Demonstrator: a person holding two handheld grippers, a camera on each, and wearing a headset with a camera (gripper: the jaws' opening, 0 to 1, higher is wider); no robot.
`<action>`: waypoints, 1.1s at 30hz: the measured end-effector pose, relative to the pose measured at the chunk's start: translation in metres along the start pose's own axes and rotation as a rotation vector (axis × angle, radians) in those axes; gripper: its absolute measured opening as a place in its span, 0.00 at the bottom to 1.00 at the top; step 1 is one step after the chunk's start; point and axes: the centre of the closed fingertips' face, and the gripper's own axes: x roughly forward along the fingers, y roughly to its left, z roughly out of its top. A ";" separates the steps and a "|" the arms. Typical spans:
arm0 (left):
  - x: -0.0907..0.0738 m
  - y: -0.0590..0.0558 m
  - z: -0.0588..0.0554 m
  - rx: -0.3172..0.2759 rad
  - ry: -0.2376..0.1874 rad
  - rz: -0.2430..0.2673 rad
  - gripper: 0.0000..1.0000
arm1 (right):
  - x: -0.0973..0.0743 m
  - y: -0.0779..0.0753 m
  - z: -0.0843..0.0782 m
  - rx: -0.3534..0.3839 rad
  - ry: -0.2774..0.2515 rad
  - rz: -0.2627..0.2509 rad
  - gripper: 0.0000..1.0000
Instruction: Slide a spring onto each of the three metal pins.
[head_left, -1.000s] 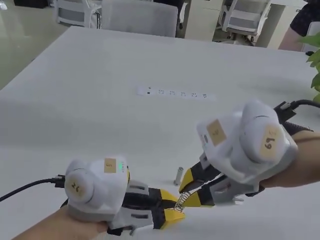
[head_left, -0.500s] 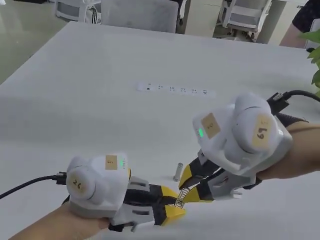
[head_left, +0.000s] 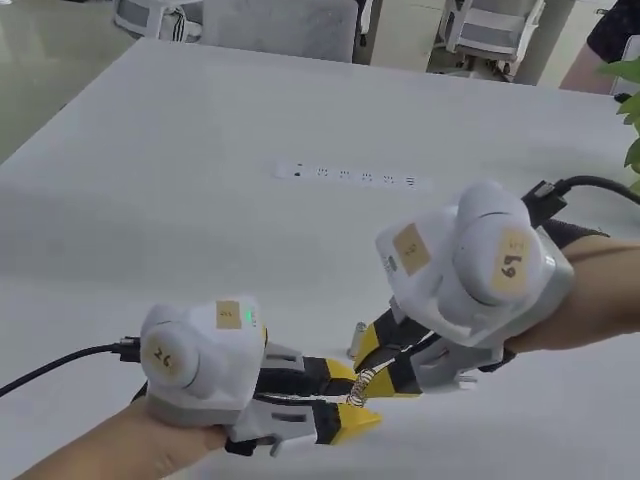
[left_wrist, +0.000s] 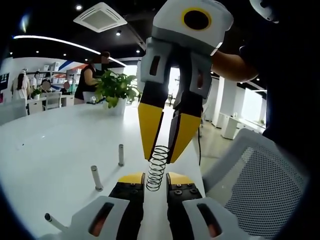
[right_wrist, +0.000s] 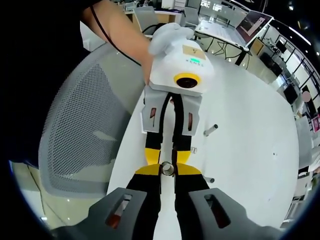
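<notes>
— One spring is gripped at both ends, is it not?
— It is. Its near end is pinched by the left gripper, whose jaws are closed to a narrow gap around the coil. Its far end is clamped just as tightly by the right gripper, met tip to tip with the left gripper. The spring is thus held clear of the surface, straight ahead of the left gripper.
— What is changed against a second ago?
— The right gripper is now found drawn in closer to the left gripper. A handover or re-grip is judged to be under way, not yet a threading.
— And the pins?
— Three are made out ahead of the left gripper, off to one side: the far pin and the near pin upright, the third pin apparently lying. None is seen carrying a spring, so all three slides are taken as outstanding.
</notes>
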 end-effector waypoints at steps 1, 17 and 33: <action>0.000 0.000 0.000 -0.003 -0.001 0.001 0.11 | 0.000 0.000 -0.001 -0.001 0.000 -0.002 0.06; -0.015 0.011 -0.009 -0.004 0.020 0.068 0.31 | -0.005 -0.004 -0.014 0.019 0.013 -0.030 0.06; -0.030 0.015 -0.024 0.033 0.067 0.099 0.49 | -0.010 -0.006 -0.027 0.048 0.026 -0.041 0.06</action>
